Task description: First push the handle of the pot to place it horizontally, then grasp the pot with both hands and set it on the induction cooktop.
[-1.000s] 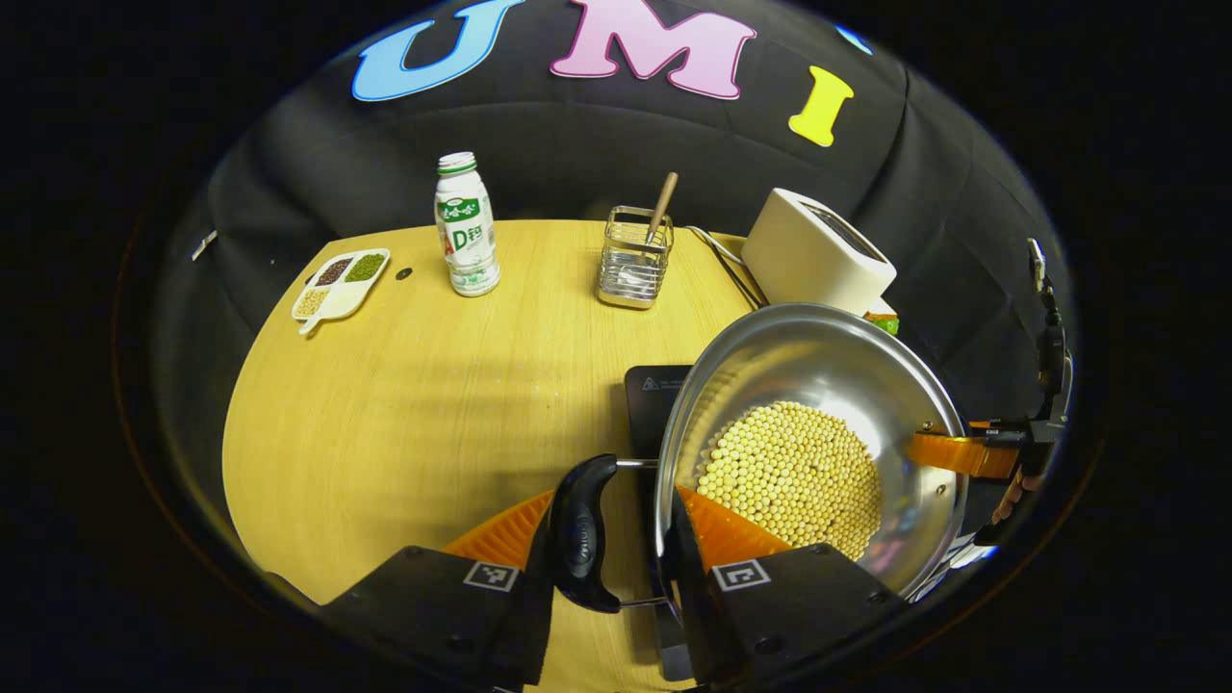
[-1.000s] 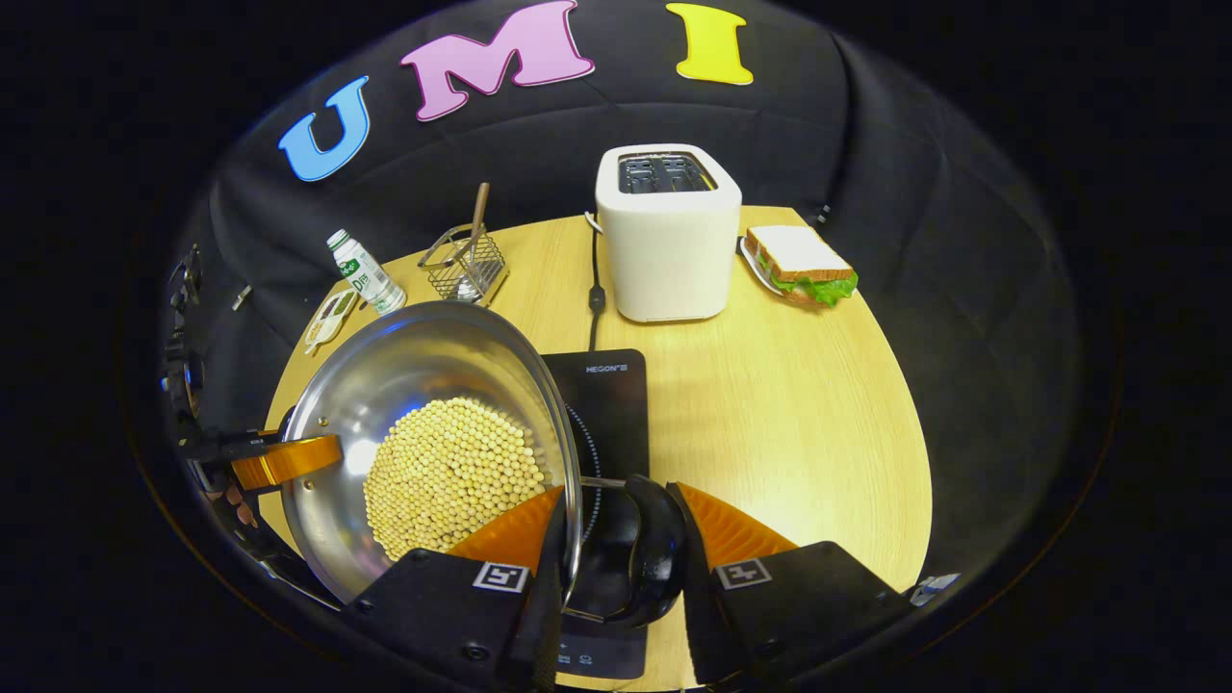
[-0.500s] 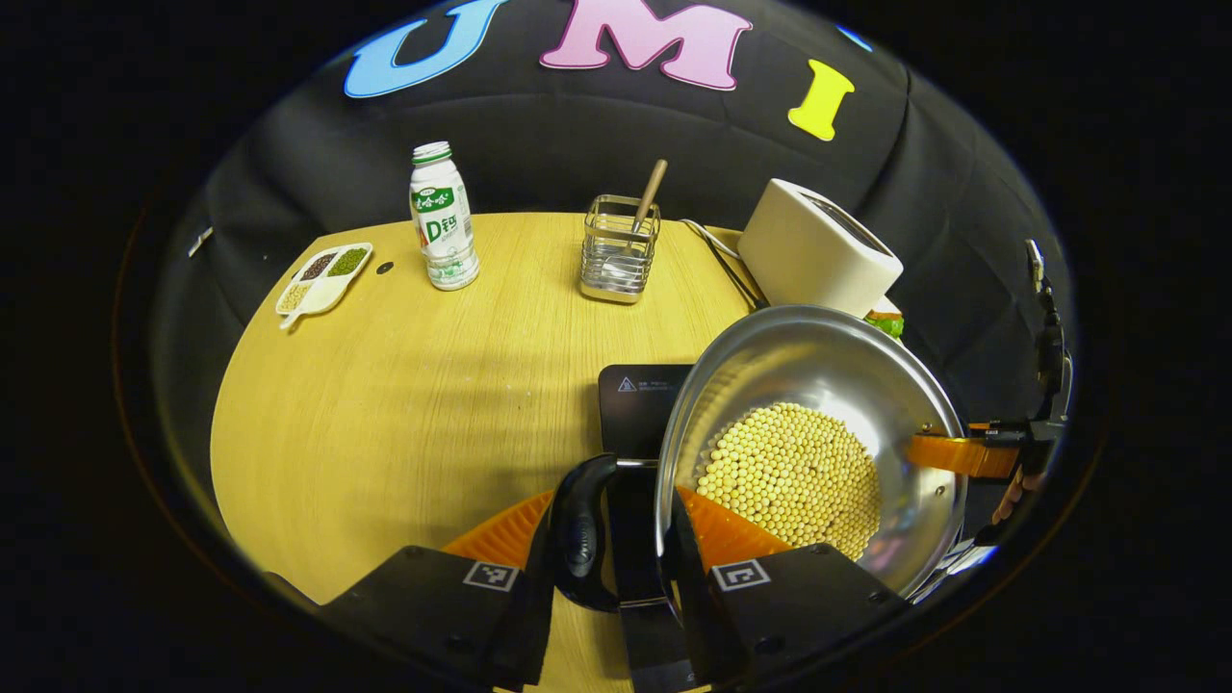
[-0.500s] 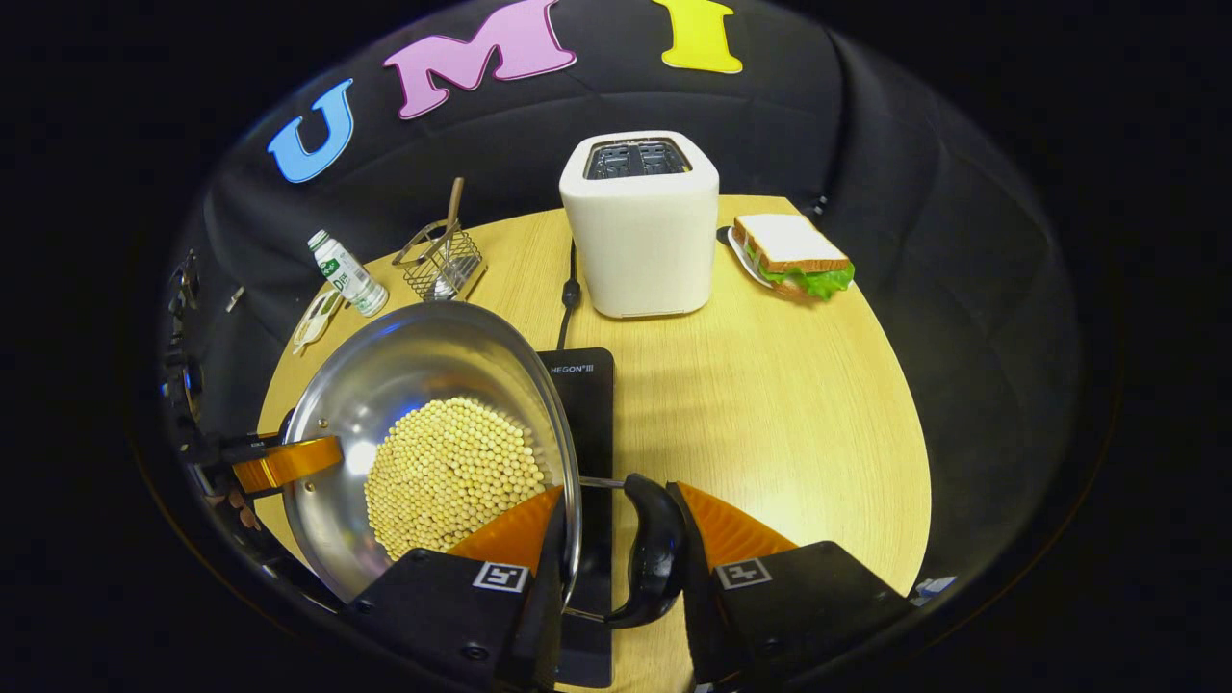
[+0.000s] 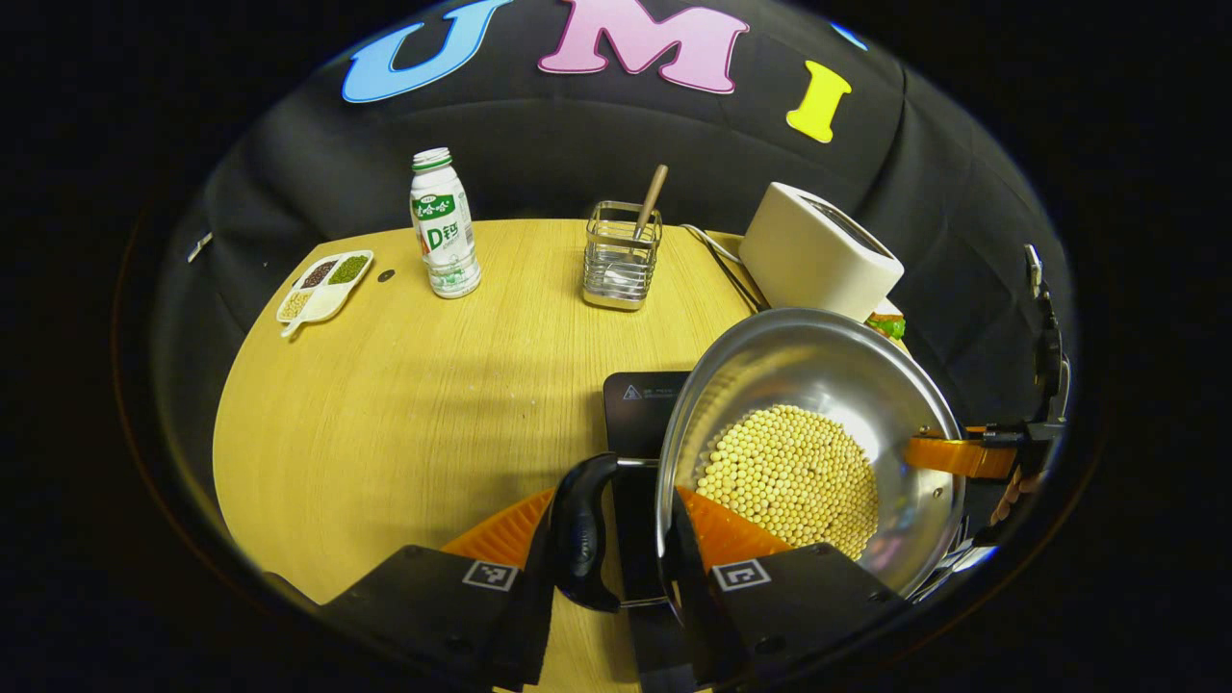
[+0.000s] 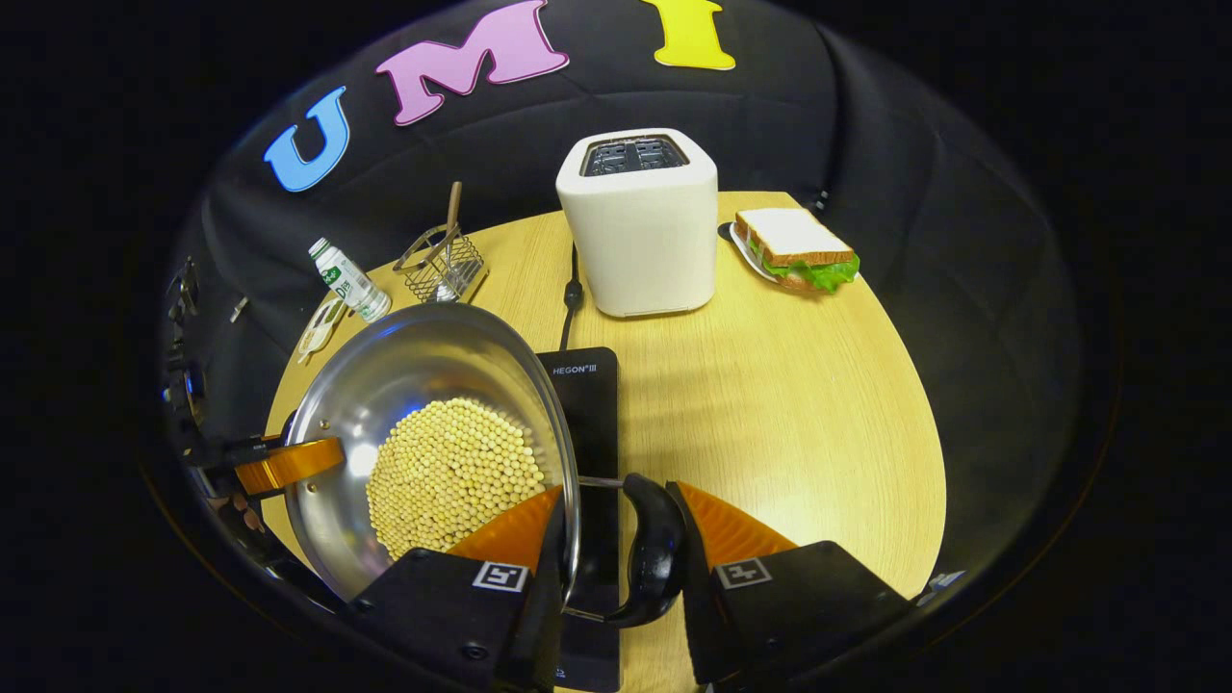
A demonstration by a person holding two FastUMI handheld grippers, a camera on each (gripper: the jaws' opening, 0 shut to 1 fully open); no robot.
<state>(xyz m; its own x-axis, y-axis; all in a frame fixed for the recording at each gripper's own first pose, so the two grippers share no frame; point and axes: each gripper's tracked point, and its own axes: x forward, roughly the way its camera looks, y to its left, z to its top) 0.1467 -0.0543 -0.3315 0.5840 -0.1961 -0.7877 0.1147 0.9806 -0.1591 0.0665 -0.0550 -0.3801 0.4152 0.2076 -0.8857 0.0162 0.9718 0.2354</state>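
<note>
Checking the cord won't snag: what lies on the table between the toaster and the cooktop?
In the right gripper view, a black power cord runs from beside the toaster toward the cooktop; otherwise bare table.

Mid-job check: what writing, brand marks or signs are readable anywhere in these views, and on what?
"HEGON": on the induction cooktop, right gripper view.
Warning triangle: cooktop corner, left gripper view; the print beside it is too small to read.
Bottle label: too small and curved to read reliably.
Coded squares on the left gripper and right gripper: no words.
Pot: no text.
</note>
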